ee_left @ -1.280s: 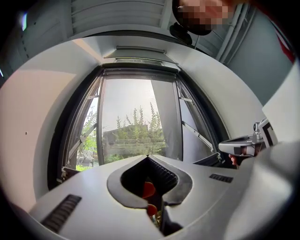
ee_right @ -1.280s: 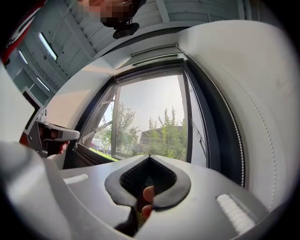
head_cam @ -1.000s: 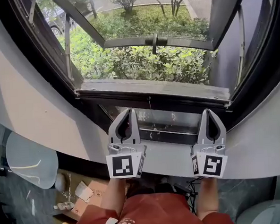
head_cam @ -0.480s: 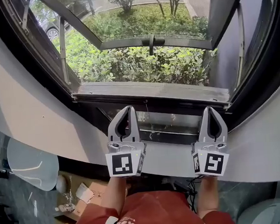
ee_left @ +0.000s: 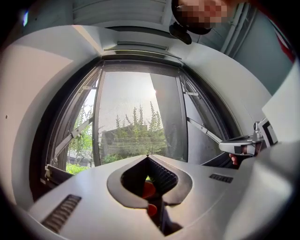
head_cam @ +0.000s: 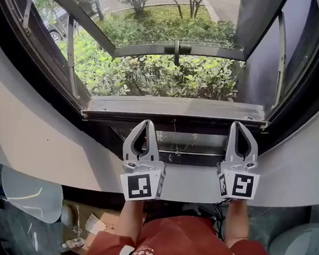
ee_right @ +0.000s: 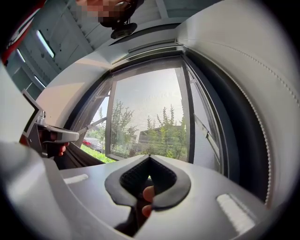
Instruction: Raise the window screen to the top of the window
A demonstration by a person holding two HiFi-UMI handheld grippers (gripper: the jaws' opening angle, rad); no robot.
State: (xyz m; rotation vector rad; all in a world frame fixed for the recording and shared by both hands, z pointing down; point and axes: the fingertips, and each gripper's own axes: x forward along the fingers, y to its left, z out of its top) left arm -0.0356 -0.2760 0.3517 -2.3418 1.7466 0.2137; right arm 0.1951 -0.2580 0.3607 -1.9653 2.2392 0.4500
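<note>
Now the left tool (head_cam: 144, 123) and the right tool (head_cam: 239, 125) are both pressed together and empty, while the bottom bar of the window screen (head_cam: 174, 108) lies low by the sill, at twelve o'clock from them.

White wall (head_cam: 30, 132) surrounds a dark-framed window (head_cam: 169, 105); sunlit green shrubs (head_cam: 162, 75) outside; cardboard box (head_cam: 108, 211) on the floor (head_cam: 21, 251).

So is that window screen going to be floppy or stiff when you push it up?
The mesh looks thin and see-through, so probably light and floppy. The grey bar that seems to be its bottom edge looks stiff and wide, so pushed at one end only it might tilt and stick.
</note>
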